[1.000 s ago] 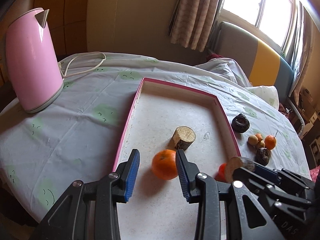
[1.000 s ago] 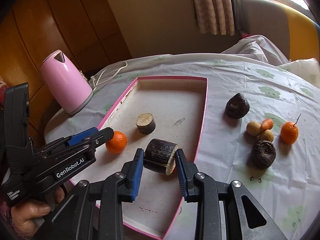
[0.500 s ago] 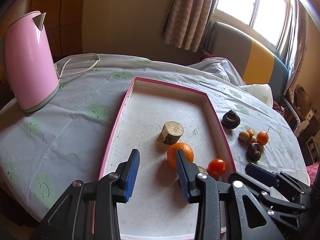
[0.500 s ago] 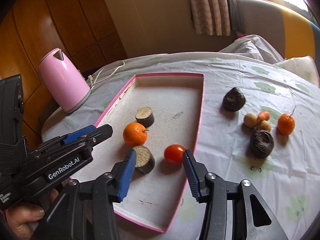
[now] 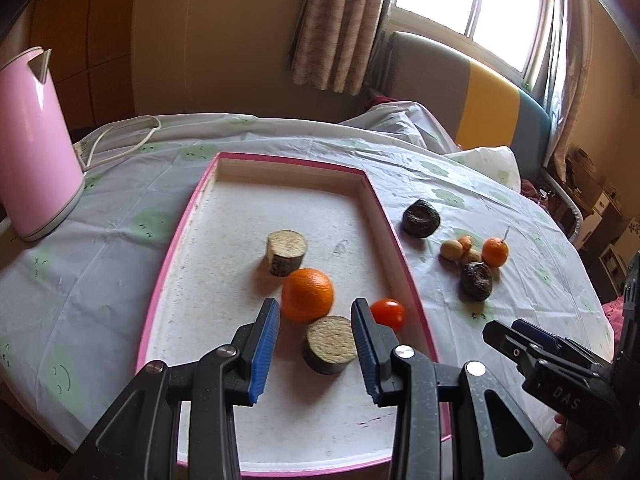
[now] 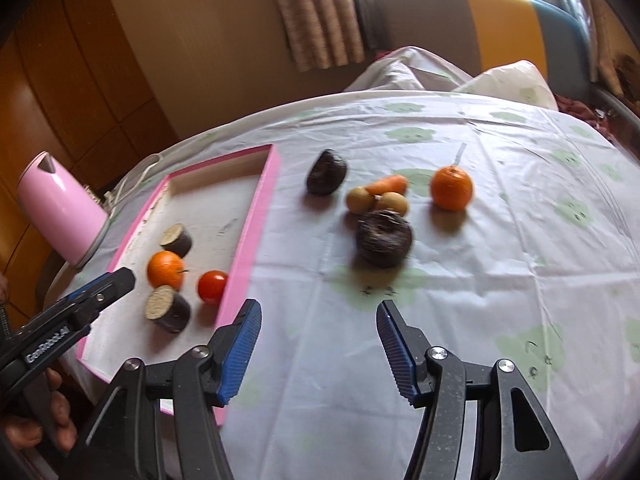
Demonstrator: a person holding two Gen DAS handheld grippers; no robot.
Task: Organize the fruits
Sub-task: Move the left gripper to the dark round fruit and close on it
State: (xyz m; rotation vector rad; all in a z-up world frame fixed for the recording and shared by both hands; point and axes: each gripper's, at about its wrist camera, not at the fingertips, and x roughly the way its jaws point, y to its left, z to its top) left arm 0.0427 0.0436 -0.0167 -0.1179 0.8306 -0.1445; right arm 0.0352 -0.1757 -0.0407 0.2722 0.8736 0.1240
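Note:
A pink-rimmed tray (image 5: 176, 236) (image 6: 248, 232) holds an orange (image 5: 307, 295) (image 6: 165, 269), a red tomato (image 5: 387, 313) (image 6: 212, 286) and two cut dark stem pieces (image 5: 330, 344) (image 5: 286, 252). On the cloth to the right lie two dark round fruits (image 6: 383, 237) (image 6: 326, 172), a small orange (image 6: 451, 188) and small yellow and orange fruits (image 6: 380, 197). My left gripper (image 5: 314, 344) is open and empty above the near stem piece. My right gripper (image 6: 318, 347) is open and empty over the cloth, just right of the tray.
A pink kettle (image 5: 32, 148) with a white cord (image 5: 120, 140) stands on the table to the left of the tray. The round table has a white cloth with green prints (image 6: 520, 240). A sofa and a window lie behind.
My right gripper let go of the stem piece in the tray, opened wide and swung right over the cloth. My left gripper left the orange in the tray and pulled back.

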